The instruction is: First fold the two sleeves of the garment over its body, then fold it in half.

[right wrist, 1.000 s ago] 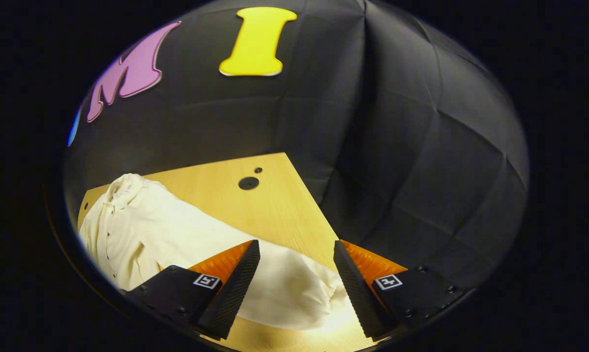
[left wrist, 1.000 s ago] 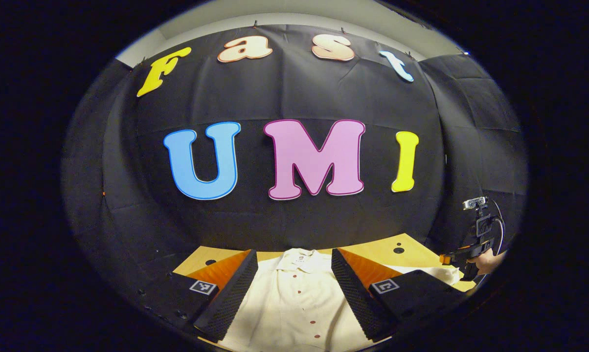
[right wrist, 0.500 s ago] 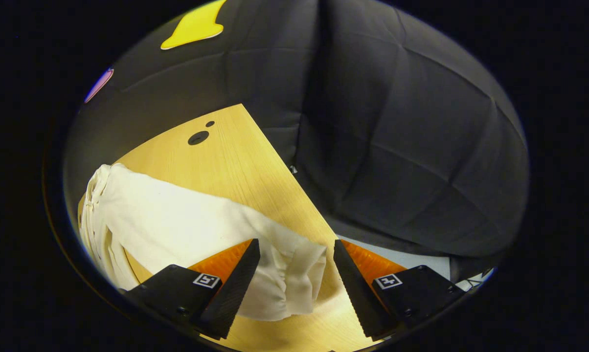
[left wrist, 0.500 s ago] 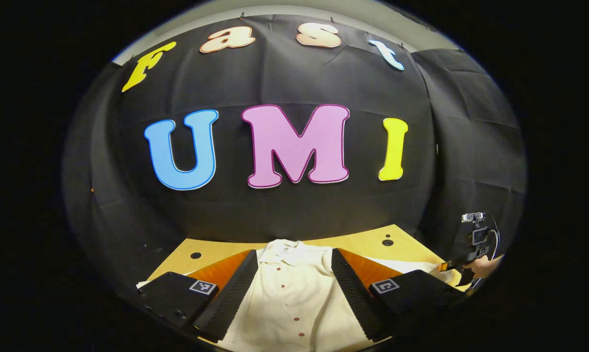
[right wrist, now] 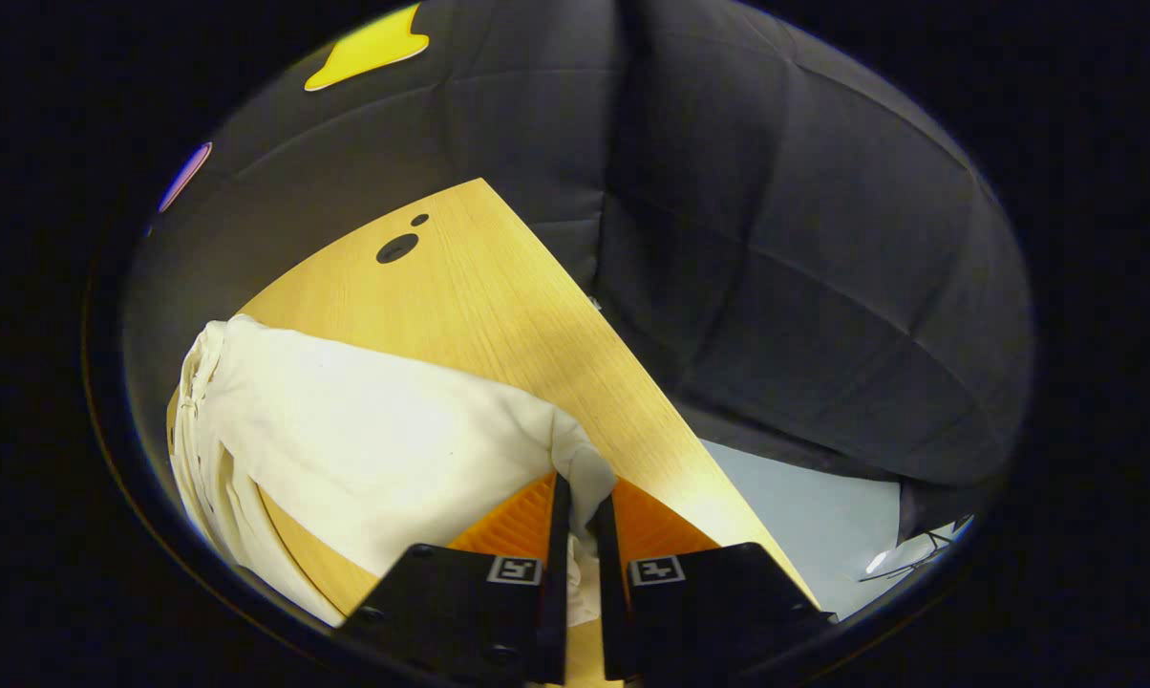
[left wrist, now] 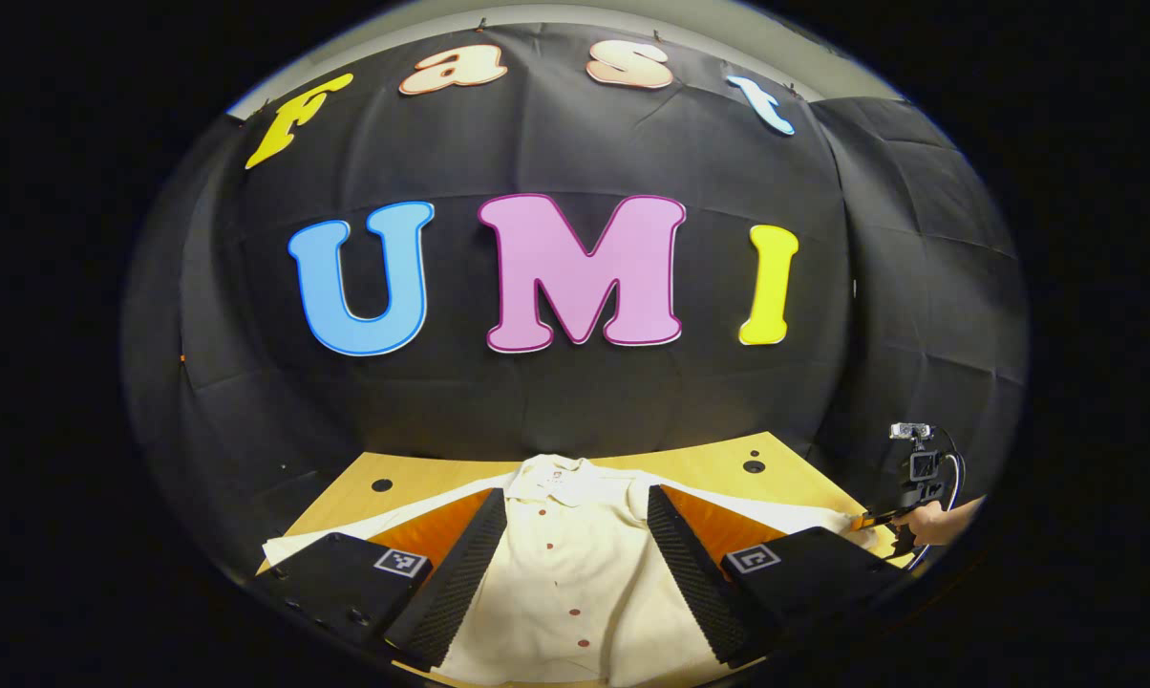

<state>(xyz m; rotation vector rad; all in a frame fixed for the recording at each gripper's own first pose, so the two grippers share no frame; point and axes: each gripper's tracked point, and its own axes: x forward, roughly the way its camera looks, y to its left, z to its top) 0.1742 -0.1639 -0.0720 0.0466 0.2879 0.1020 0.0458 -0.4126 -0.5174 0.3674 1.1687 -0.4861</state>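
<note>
while right hand-held gripper pinches sleeve, no legible garment label.

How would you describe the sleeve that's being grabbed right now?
On the light wooden table lies a cream button-front shirt. Its sleeve stretches toward the table's edge. Unlike the other, this one's cuff is pinched between the right tongs.

black claw housings, square markers, screws
</note>
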